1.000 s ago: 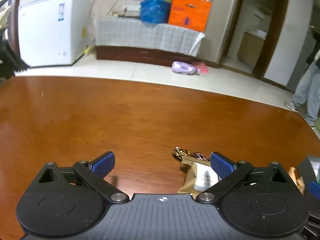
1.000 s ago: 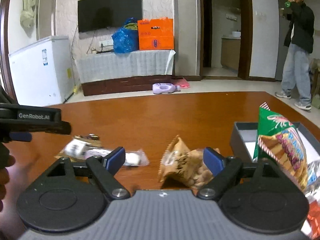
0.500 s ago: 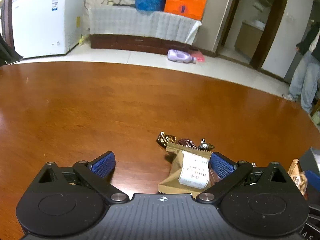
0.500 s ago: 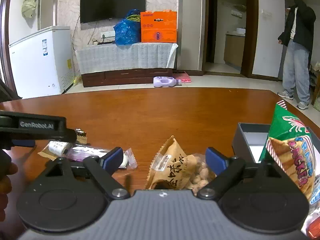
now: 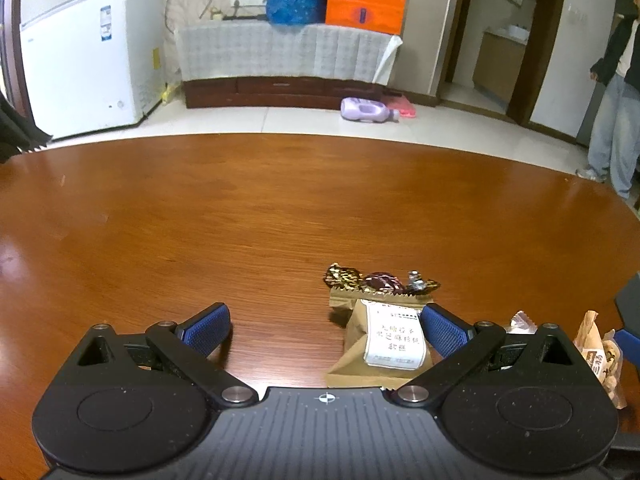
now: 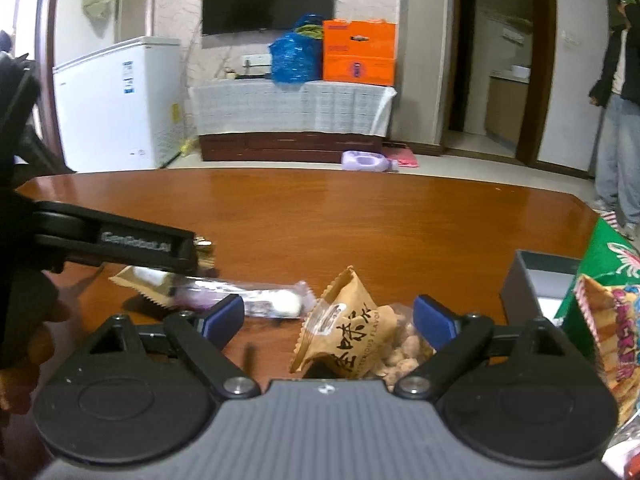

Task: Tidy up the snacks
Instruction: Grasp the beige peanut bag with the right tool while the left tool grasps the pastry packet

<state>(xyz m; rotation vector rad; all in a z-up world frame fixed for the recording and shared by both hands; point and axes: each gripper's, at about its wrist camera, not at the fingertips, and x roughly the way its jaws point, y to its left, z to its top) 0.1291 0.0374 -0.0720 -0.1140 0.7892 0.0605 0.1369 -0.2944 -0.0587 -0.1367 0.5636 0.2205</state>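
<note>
Over the tabletop (image 5: 240, 208) near its front edge, the left gripper (image 5: 326, 326) tilts down, jaws wide, a brown labelled packet (image 5: 384, 344) lying loose between them. Right gripper (image 6: 328, 316), jaws spread and empty-handed, straddles the peanut bag (image 6: 348, 336) without pinching. Toward the right edge, the grey box (image 6: 536, 284) holds a green cracker bag (image 6: 604, 300).

Glossy, smooth wooden table (image 5: 240, 216); matt kraft-paper snack packet (image 5: 384, 344); shiny foil-wrapped candies (image 5: 380, 280); ribbed blue gripper pads (image 5: 208, 326)
</note>
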